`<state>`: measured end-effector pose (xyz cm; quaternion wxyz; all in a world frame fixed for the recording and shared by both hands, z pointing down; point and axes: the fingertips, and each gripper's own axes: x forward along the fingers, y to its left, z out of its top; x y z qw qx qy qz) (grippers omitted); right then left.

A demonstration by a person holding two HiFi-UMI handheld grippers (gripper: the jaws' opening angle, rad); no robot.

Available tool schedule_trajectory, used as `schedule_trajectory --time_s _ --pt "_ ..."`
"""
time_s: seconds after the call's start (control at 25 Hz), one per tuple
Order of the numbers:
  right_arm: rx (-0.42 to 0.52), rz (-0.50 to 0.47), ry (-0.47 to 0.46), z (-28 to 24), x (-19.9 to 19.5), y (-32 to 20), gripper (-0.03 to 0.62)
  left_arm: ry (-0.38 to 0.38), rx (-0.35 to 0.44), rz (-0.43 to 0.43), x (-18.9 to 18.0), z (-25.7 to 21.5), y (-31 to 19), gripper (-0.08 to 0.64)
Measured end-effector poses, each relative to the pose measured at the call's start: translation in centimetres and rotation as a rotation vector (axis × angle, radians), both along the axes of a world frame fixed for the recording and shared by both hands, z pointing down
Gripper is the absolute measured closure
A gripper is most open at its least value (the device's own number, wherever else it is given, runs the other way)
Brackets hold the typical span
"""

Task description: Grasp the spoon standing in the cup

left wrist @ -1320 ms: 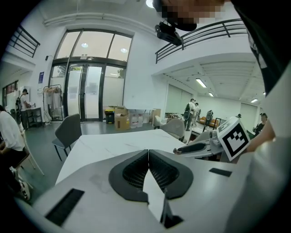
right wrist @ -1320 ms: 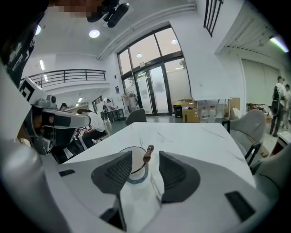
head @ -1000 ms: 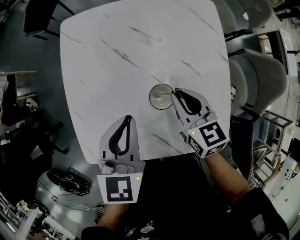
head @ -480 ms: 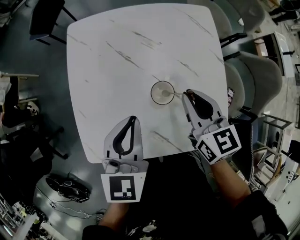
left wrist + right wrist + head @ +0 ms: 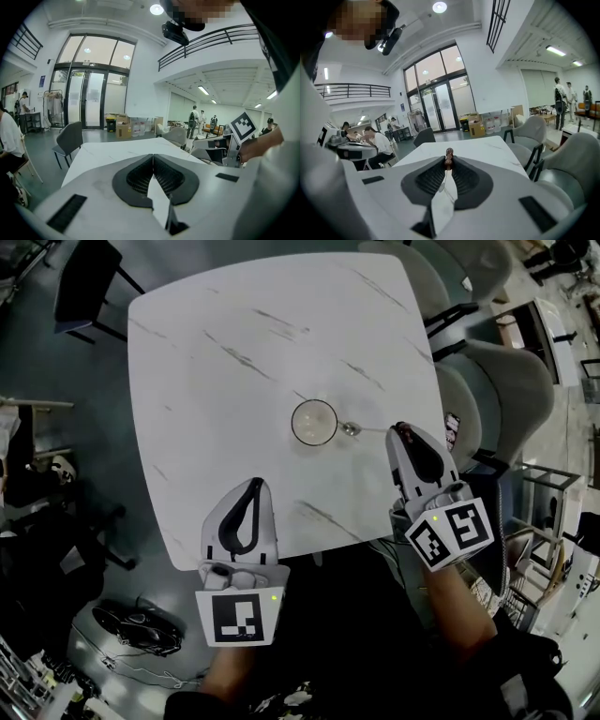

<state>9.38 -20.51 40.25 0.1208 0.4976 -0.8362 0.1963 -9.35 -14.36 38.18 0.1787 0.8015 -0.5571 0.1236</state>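
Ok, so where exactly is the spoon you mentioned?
Find the white marble-veined table; a round clear glass cup stands near its middle. Right of the cup, a thin metal spoon reaches to the right gripper, shut on its brown-tipped handle. It is the only slender, shiny thing there.

Only the brown end of the spoon (image 5: 449,153) stands clear of the right gripper (image 5: 449,163); its pinching pads (image 5: 464,180) cover much of the stem. In the head view the stem is too thin to trace (just a shiny speck beside the cup (image 5: 314,422)).
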Motion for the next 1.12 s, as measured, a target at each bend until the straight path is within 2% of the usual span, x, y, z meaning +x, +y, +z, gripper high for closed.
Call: schedule_trajectory --time_s 0.2,0.36,0.52,0.76,0.96,1.12 --pt "-0.079 0.027 0.035 3.6 0.9 0.4 0.494 -0.011 -0.025 -0.011 -0.4 1.1 0.0 0.551" --pt "-0.114 0.004 0.054 5.9 0.5 -0.3 0.494 -0.01 -0.048 -0.011 -0.1 1.9 -0.6 0.551" --pt "-0.157 0.011 0.039 8.5 0.3 -1.2 0.494 -0.001 -0.075 -0.014 0.4 2.6 -1.3 0.551" --pt "-0.154 0.042 0.044 10.5 1.5 -2.2 0.489 0.004 -0.106 -0.021 1.1 3.5 -1.8 0.551" --pt "-0.164 0.058 0.071 12.4 2.9 -2.7 0.452 -0.029 -0.093 -0.02 1.3 3.4 -2.6 0.551" --pt "-0.169 0.076 0.133 13.8 4.0 -3.1 0.422 -0.04 -0.123 -0.008 2.0 4.1 -2.4 0.551"
